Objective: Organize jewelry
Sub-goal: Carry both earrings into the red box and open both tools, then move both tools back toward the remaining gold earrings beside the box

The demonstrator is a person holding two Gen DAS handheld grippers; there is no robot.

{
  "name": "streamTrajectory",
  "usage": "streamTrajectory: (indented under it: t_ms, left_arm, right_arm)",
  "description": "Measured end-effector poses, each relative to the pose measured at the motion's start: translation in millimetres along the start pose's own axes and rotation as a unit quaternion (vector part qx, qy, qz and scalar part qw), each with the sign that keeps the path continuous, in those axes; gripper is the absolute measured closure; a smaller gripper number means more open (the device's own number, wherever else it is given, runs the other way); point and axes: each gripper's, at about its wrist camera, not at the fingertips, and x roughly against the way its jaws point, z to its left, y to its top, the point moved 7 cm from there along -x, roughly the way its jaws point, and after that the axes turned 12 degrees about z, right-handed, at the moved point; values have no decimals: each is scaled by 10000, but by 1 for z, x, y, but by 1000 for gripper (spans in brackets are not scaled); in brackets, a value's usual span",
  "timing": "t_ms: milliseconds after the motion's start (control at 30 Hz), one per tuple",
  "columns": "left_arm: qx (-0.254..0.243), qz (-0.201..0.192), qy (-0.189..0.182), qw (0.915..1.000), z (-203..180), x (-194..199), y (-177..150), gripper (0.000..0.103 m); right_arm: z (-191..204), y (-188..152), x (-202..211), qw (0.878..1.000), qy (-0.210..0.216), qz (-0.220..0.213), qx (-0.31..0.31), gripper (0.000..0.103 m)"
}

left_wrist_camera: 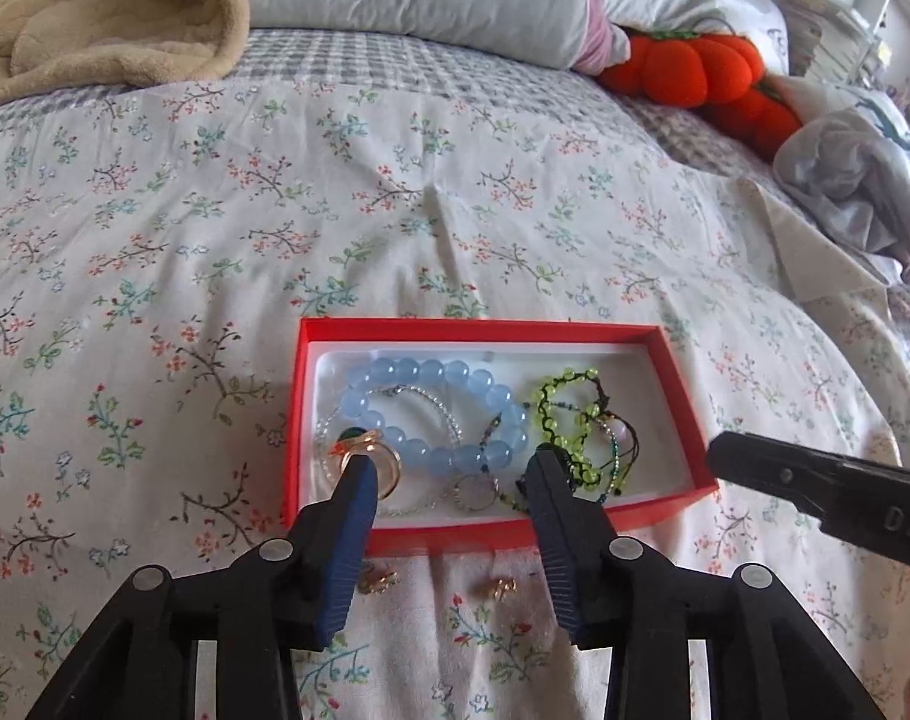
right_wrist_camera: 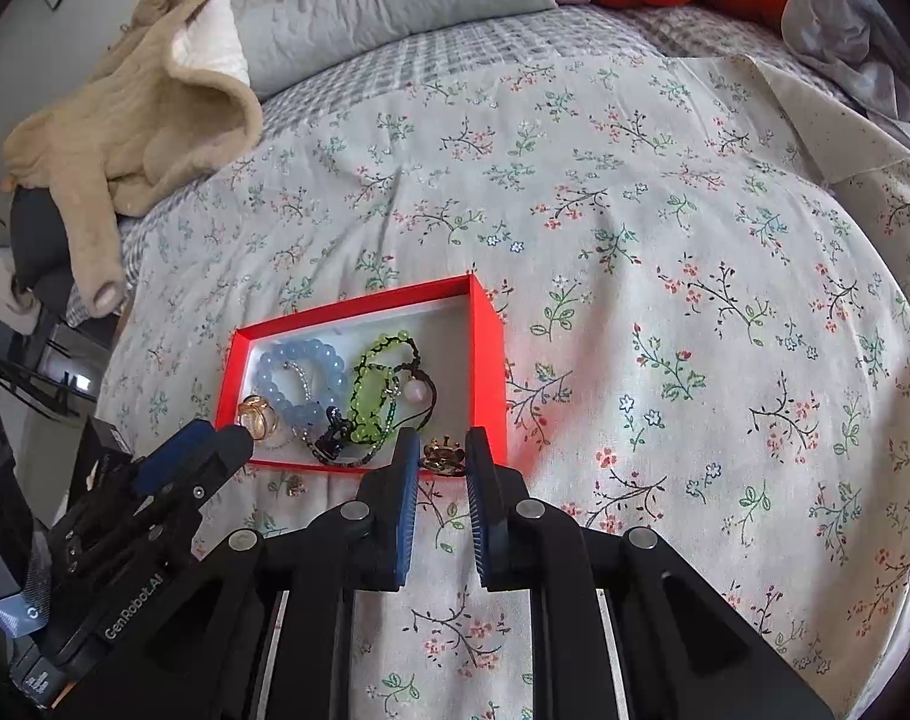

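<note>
A red box (left_wrist_camera: 488,330) with a white lining lies on the bed's flowered cover (left_wrist_camera: 395,210). Inside it are a blue bead bracelet (left_wrist_camera: 437,414), a green bead bracelet (left_wrist_camera: 566,414), a thin silver chain (left_wrist_camera: 431,402) and a silver ring (left_wrist_camera: 476,489). The left gripper (left_wrist_camera: 449,468) hangs over the box's near edge with its jaws wide apart; an amber ring (left_wrist_camera: 383,456) lies in the box by its left fingertip. The right gripper (right_wrist_camera: 443,456) sits just outside the box's near right corner, jaws narrowed around a gold ornament (right_wrist_camera: 442,455); whether the pads touch it cannot be told. Two small gold pieces (left_wrist_camera: 377,583) lie on the cover in front of the box.
</note>
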Motion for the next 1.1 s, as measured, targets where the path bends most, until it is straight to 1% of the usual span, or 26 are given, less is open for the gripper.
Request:
streamTrajectory:
  t_ms: [100, 333, 467, 533, 567, 633, 667, 700, 900, 1100]
  left_arm:
    - [108, 76, 159, 9998, 9, 8, -7, 49]
    - [379, 421, 421, 9975, 37, 12, -30, 45]
    - [483, 560, 563, 9957, 52, 13, -41, 41]
    - [576, 609, 579, 9948, 59, 13, -45, 35]
    - [638, 628, 584, 9943, 63, 14, -46, 33]
    - [763, 642, 581, 9933, 68, 16, -49, 28]
    - [825, 639, 581, 9928, 71, 18, -51, 26]
    - [876, 631, 581, 9925, 73, 19, -52, 23]
    - [1079, 564, 763, 9896, 86, 23, -55, 15]
    - [1135, 535, 772, 9891, 91, 26, -56, 12]
  right_arm:
    - [7, 5, -2, 10000, -2, -20, 65, 87]
    - [21, 17, -11, 9999, 107, -12, 84, 86]
    - [22, 24, -13, 9998, -73, -103, 134, 86]
    - [22, 26, -15, 9996, -162, -108, 190, 86]
    - [22, 27, -15, 9995, -190, -104, 212, 84]
    - [22, 28, -14, 9992, -262, -97, 283, 72]
    - [22, 28, -12, 9990, -299, -122, 315, 59]
    - [22, 27, -9, 9987, -325, -170, 340, 51]
    - [27, 18, 10, 9968, -480, -320, 555, 49]
    - [22, -6, 14, 9950, -701, -200, 684, 46]
